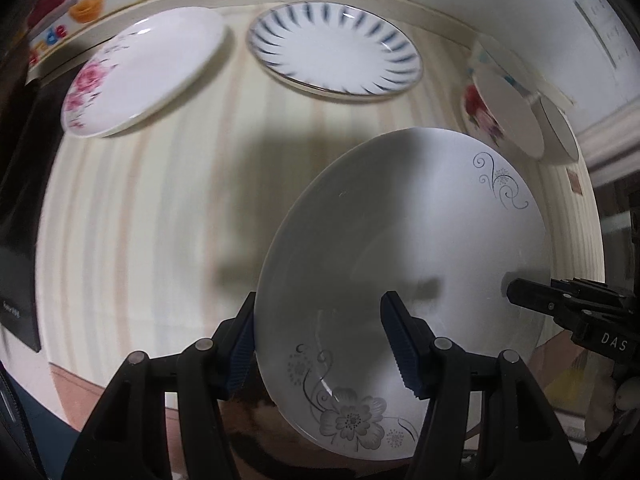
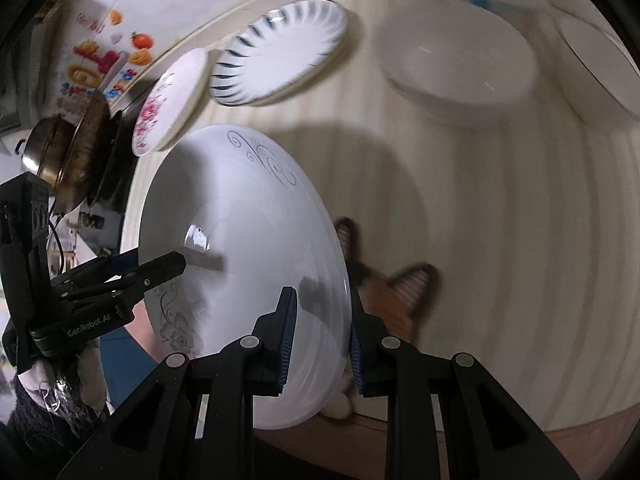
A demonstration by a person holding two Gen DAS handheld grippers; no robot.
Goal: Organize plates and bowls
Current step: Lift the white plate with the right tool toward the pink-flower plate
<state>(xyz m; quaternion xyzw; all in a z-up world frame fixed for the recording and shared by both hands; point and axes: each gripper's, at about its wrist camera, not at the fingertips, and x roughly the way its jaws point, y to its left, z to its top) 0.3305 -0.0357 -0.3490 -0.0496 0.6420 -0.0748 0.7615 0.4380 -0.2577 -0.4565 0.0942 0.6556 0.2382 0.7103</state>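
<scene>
Both the left gripper (image 1: 324,340) and right gripper (image 2: 322,344) clench the grey-flowered white plate (image 1: 400,264). The pink-rose plate (image 1: 140,80) and blue-striped plate (image 1: 336,52), upper left, remain unstacked; a blurred, probably stacked pile of white dishes (image 2: 460,64) sits upper right.

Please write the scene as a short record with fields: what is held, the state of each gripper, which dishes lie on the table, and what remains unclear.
held item: grey-flower plate, lifted over the striped table
left gripper: shut on the plate's near rim
right gripper: shut on the plate's opposite rim
on table, far side: pink-rose plate, blue-striped plate
on table, other end: stack of white bowls, a further white dish
unclear: number of bowls in the stack
</scene>
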